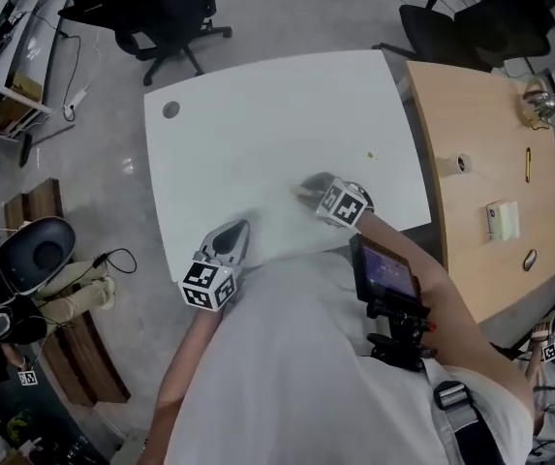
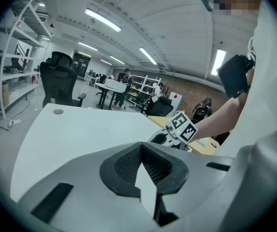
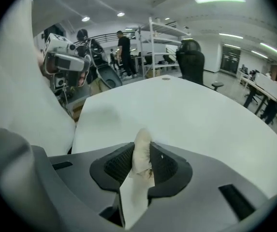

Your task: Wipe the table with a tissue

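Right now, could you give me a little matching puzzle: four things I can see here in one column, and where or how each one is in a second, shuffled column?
Things:
1. tissue
2. left hand-held gripper
3. tape roll
4. black office chair

Place or state:
A. on the wooden table
B. on the floor past the white table's far edge
C. pinched in the right hand-held gripper
D. jaws together, holding nothing

Pairs: 1-C, 2-D, 3-A, 4-B.
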A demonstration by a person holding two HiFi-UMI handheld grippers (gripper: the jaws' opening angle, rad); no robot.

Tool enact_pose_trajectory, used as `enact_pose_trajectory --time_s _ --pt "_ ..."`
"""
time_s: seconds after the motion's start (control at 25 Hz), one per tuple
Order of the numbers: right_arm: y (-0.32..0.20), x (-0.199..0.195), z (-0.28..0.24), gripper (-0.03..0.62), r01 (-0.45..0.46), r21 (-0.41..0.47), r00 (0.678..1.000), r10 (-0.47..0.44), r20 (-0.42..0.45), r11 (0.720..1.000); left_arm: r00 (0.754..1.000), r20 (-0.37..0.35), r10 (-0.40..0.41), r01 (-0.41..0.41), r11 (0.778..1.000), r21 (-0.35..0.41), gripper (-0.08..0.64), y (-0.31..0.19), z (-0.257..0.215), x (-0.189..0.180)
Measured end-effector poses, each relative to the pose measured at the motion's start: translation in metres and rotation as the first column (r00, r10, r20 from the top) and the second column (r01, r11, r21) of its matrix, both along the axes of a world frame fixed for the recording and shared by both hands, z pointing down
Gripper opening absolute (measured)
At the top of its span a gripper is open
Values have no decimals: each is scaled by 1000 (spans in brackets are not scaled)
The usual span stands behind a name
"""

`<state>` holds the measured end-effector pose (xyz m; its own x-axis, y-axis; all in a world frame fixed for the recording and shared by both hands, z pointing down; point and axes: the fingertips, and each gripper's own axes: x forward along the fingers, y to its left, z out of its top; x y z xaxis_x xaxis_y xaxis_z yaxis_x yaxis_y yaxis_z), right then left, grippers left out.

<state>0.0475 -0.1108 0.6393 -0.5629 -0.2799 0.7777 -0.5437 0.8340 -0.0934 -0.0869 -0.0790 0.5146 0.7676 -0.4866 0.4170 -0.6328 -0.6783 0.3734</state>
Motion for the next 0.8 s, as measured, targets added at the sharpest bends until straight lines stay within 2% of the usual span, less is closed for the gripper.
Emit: enact_pose_trajectory --time_s 0.12,0.32,0.4,0.48,0.56,0.68,0.8 --pt "6 25 -15 97 -193 12 981 193 25 981 996 -27 83 -83 997 -2 5 -5 0 10" --pt "46 63 -22 97 -406 22 914 406 16 914 976 -63 208 -209 978 -21 5 4 5 31" --pt "39 77 -27 97 -446 57 895 446 10 893 963 -75 260 -261 965 -2 5 -4 1 42" --pt "23 88 -36 97 -454 88 890 455 7 887 961 -73 269 -268 963 16 5 -13 -4 52" --pt "32 102 -38 97 -475 87 880 475 13 876 957 -67 283 -282 959 11 5 -6 -2 66" --pt "45 124 -37 97 -522 96 852 522 23 848 945 -66 321 -322 947 2 5 6 0 84" --pt "37 139 -38 97 -557 113 830 556 45 823 945 -57 323 -323 946 -3 5 4 0 93"
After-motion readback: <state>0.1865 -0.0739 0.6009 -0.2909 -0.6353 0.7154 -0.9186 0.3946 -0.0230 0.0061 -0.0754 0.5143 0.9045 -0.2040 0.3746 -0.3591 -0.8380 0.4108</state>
